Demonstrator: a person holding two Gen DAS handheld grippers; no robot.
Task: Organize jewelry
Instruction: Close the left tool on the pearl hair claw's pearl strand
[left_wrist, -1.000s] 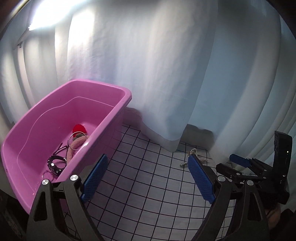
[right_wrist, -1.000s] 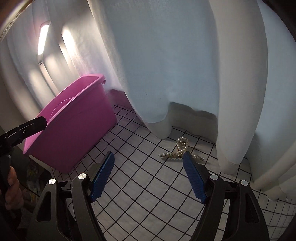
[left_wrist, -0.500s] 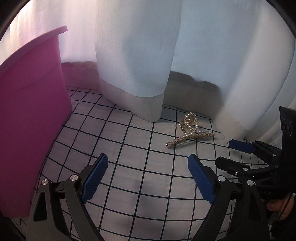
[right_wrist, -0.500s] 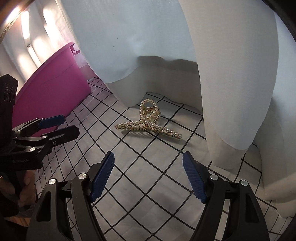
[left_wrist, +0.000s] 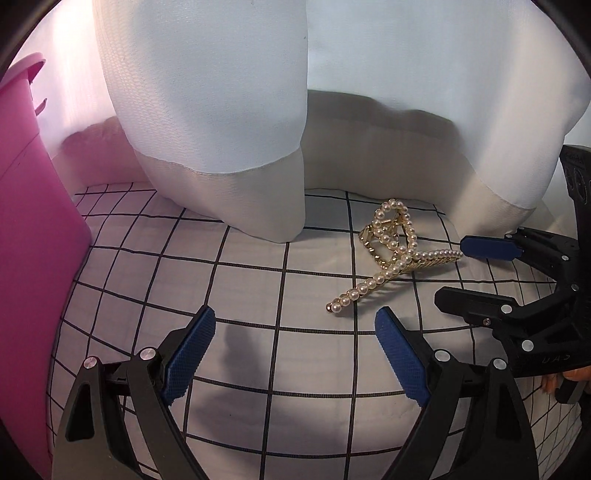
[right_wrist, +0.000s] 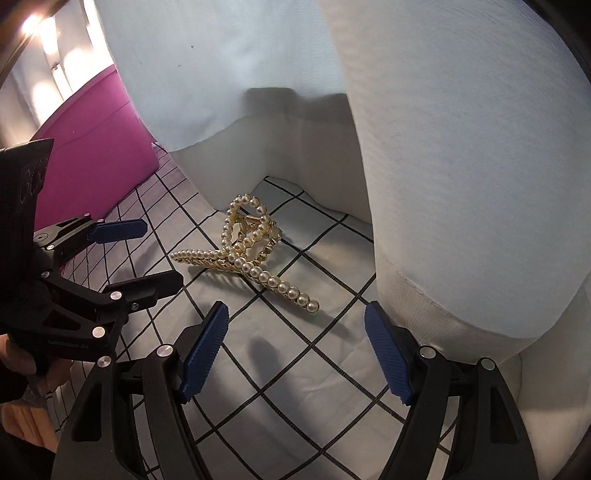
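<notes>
Between both grippers' spread fingers (left_wrist: 192, 343) (right_wrist: 207, 339), untouched, lies the pearl hair claw (left_wrist: 391, 254) (right_wrist: 243, 247).

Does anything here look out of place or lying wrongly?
Yes: the pearl hair claw lies loose on its side on the checked cloth, by the white curtain, outside the pink tub. Both grippers are open around it.

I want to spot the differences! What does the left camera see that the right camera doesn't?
Only the left camera shows the right tongs from the side, open, and the pink tub's wall up close. Only the right camera shows the left tongs from the side, open, and bright lights in the top corner. Both show the pearl hair clip lying untouched on the checked cloth, with white curtains behind.
</notes>
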